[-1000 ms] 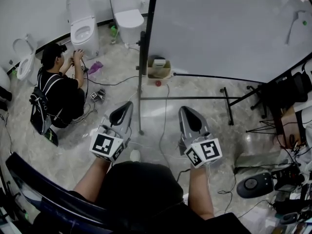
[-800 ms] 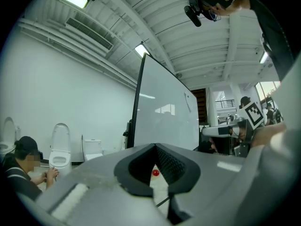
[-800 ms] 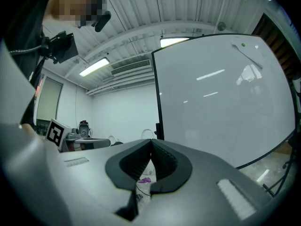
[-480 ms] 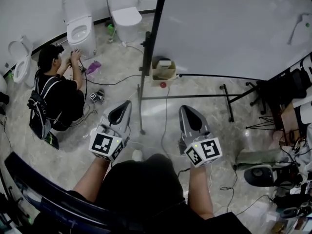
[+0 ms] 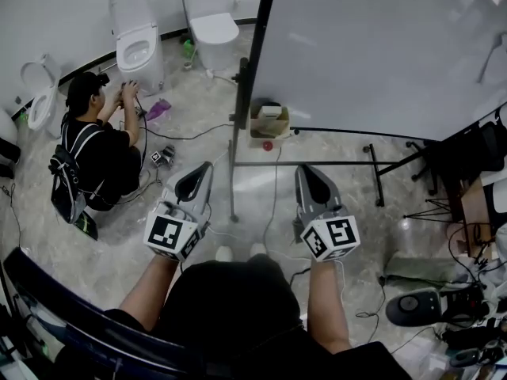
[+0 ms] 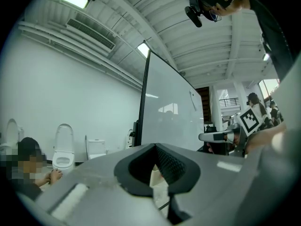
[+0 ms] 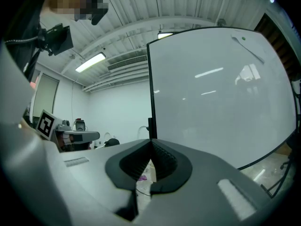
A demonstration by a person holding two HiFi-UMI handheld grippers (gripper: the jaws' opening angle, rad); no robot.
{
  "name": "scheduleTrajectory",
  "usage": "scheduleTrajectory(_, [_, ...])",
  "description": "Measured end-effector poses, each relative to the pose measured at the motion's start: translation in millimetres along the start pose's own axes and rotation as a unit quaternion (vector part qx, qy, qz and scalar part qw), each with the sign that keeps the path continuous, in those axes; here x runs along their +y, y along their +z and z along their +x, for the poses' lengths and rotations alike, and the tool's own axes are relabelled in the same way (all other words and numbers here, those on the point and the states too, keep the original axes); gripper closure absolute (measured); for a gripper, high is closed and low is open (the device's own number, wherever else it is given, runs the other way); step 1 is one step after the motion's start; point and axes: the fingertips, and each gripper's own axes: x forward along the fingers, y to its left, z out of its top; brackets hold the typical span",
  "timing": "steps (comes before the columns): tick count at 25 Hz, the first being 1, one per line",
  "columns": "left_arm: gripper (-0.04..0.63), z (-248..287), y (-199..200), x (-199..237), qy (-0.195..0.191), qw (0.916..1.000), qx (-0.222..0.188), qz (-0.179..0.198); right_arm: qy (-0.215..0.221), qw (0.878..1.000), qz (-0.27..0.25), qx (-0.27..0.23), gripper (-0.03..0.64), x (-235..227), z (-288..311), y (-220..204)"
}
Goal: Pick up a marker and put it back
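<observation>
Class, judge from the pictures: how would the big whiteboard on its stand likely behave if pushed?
The whiteboard is a broad flat panel, so probably stiff and heavy. Its thin black stand sits low, so a high push might rock it. Wheels cannot be made out, so rolling is uncertain.
</observation>
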Motion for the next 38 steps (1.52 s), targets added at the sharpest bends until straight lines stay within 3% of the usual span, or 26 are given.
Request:
scheduleTrajectory(9, [0.591, 32, 1, -14, 0.03, 0.9995, 0.011, -0.006, 0.006, 1.0, -0.009, 0.016, 0.606, -51, 32, -8])
scheduleTrajectory(12, [0.591, 39, 2, -17, 0.038, 0.9992, -0.002, -0.006, 0.017, 0.999, -0.012, 0.026, 0.6, -62, 43, -15])
scheduleTrajectory(17, [0.591, 48, -3, -18, 0.064, 0.9979, 0.015, 0.0, 0.028, 0.999, -0.009, 0.043, 0.573, -80, 61, -30])
scheduleTrajectory(20, [0.591, 49, -2, -20, 0.073, 0.9973, 0.002, -0.006, 0.039, 0.998, -0.007, 0.05, 0.563, -85, 70, -37])
scheduleTrajectory(26, [0.591, 45, -8, -13, 0.109, 0.9939, 0.017, -0.004, 0.062, 0.996, -0.004, 0.06, 0.536, -87, 87, -50])
scheduleTrajectory(38, [0.591, 32, -7, -10, 0.144, 0.9894, 0.022, 0.003, 0.075, 0.992, -0.002, 0.098, 0.477, -95, 111, -85])
